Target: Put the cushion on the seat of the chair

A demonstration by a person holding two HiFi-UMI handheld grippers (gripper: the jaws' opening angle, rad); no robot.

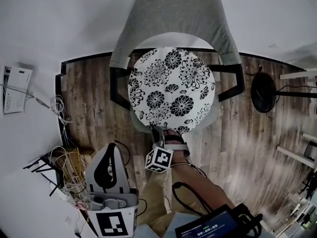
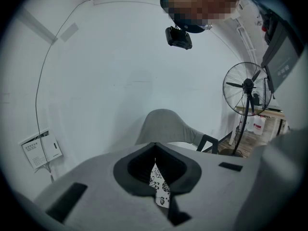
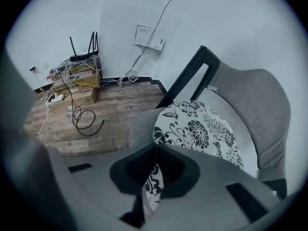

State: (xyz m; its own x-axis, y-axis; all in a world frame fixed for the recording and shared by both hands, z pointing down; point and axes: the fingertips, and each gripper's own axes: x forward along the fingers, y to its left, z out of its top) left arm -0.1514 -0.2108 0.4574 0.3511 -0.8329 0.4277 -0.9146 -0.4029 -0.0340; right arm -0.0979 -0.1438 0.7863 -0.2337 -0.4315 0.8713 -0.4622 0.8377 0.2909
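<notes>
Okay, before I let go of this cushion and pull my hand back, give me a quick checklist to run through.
1. Cushion lying on the seat: ok, flat, floral side up.
2. Rear edge up against the backrest: cannot tell, the backrest overhangs it in the head view.
3. Right tool released: not ok, its jaws are closed on the cushion's front edge.
4. Left tool clear: ok, apart from the chair, jaws together on nothing.
</notes>
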